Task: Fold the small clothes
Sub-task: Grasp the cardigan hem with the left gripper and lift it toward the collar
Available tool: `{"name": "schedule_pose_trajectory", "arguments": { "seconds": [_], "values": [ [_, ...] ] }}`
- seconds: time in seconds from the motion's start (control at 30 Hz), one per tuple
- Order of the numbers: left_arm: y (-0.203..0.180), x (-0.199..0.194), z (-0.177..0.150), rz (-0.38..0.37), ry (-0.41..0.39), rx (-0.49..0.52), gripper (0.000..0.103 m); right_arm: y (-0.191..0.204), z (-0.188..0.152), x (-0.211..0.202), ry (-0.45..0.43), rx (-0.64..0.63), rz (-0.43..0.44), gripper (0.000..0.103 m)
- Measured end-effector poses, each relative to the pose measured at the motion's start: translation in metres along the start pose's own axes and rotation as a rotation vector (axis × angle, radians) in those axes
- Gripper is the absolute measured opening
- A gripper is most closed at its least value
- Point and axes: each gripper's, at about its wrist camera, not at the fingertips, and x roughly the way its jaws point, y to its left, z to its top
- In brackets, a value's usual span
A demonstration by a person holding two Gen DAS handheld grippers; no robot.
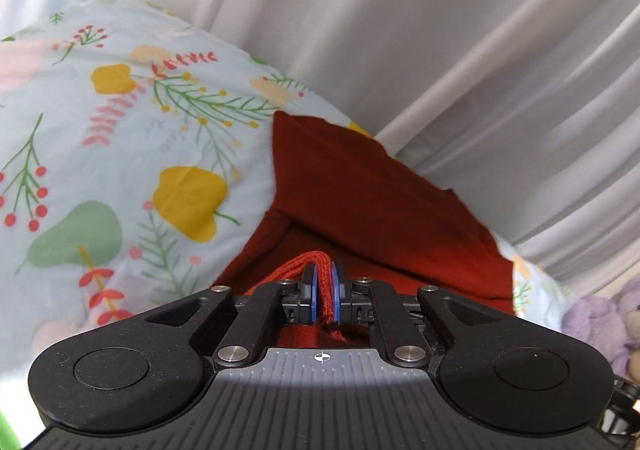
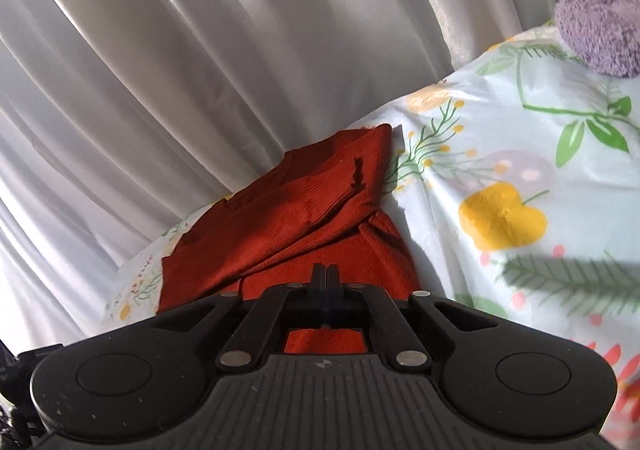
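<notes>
A rust-red knitted garment (image 1: 372, 202) lies partly folded on a floral sheet (image 1: 120, 138). My left gripper (image 1: 324, 282) is shut on a ribbed edge of the garment, which bunches between the blue pads (image 1: 336, 290). In the right wrist view the same red garment (image 2: 288, 226) lies with a folded layer on top. My right gripper (image 2: 326, 280) is shut, its fingers pressed together just over the garment's near edge. I cannot see any cloth between its fingers.
White curtains (image 1: 400, 30) hang behind the bed in both views. A purple plush toy (image 1: 600, 322) sits at the right edge of the left wrist view and at the top right of the right wrist view (image 2: 604, 22). The floral sheet (image 2: 520, 170) spreads right of the garment.
</notes>
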Motion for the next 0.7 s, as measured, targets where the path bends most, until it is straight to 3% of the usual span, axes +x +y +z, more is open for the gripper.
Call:
{"name": "schedule_pose_trajectory", "arguments": {
  "seconds": [0.07, 0.17, 0.23, 0.27, 0.3, 0.43, 0.57, 0.63, 0.7],
  "values": [
    [0.001, 0.010, -0.001, 0.008, 0.023, 0.016, 0.009, 0.011, -0.004, 0.003, 0.002, -0.123, -0.038, 0.002],
    [0.006, 0.018, -0.006, -0.005, 0.055, 0.014, 0.009, 0.015, -0.018, 0.002, 0.102, -0.253, 0.020, 0.007],
    [0.012, 0.022, -0.007, -0.002, 0.072, 0.003, 0.009, 0.013, -0.027, 0.003, 0.167, -0.306, 0.022, 0.026],
    [0.014, 0.024, -0.008, 0.000, 0.078, -0.003, 0.009, 0.012, -0.030, 0.003, 0.194, -0.319, 0.030, 0.041],
    [0.016, 0.025, -0.008, 0.000, 0.083, -0.010, 0.009, 0.010, -0.032, 0.004, 0.214, -0.323, 0.043, 0.047],
    [0.016, 0.028, -0.007, -0.002, 0.094, -0.011, 0.009, 0.013, -0.035, -0.001, 0.233, -0.361, 0.105, 0.048],
    [0.016, 0.035, -0.006, -0.004, 0.105, -0.019, 0.009, 0.026, -0.049, 0.016, 0.272, -0.484, 0.028, 0.044],
    [0.014, 0.039, -0.002, 0.000, 0.101, -0.020, 0.009, 0.030, -0.057, 0.029, 0.288, -0.533, -0.025, 0.009],
    [0.011, 0.040, 0.003, -0.001, 0.077, -0.014, 0.009, 0.030, -0.055, 0.032, 0.227, -0.529, -0.064, 0.005]
  ]
}}
